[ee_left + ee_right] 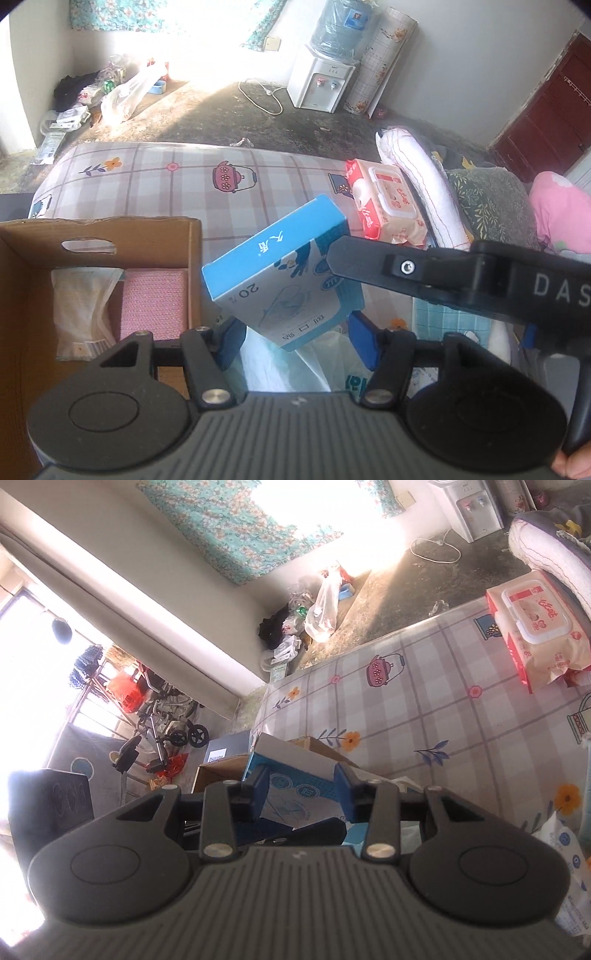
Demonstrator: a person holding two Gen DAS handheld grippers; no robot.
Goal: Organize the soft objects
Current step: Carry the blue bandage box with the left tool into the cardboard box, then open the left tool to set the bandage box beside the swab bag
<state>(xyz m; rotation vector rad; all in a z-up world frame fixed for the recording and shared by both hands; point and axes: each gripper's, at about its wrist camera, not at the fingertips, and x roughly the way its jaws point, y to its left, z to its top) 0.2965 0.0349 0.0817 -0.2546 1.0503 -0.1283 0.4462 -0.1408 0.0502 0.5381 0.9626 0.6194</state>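
Sunlight floods the far wall and the dark floor beyond the bed (166, 177), whose checked sheet carries teapot and flower prints. From your left wrist camera, your left tool (297, 345) points steeply down over a white plastic bag (280, 365); its blue pads stand partly apart and grip nothing that I can see, with the bag showing in the gap. Just above them hangs a blue box (280, 280), tilted, pinched at its upper right corner by your right tool (334, 254), which reaches in from the right. A fingertip shows at the bottom right corner. To the left sits an open cardboard box (99, 232) on the bed, holding a pale cloth pack (83, 310) beside a pink pad (153, 302). A red-and-white pack of wipes (388, 206) lies farther back, against a white rolled towel (424, 184).

From your right wrist camera, your right tool (303, 794) is rolled, so the room leans. Its pads are narrowly set and closed on the blue box (299, 775). The wipes (535, 635) lie well apart at the upper right.
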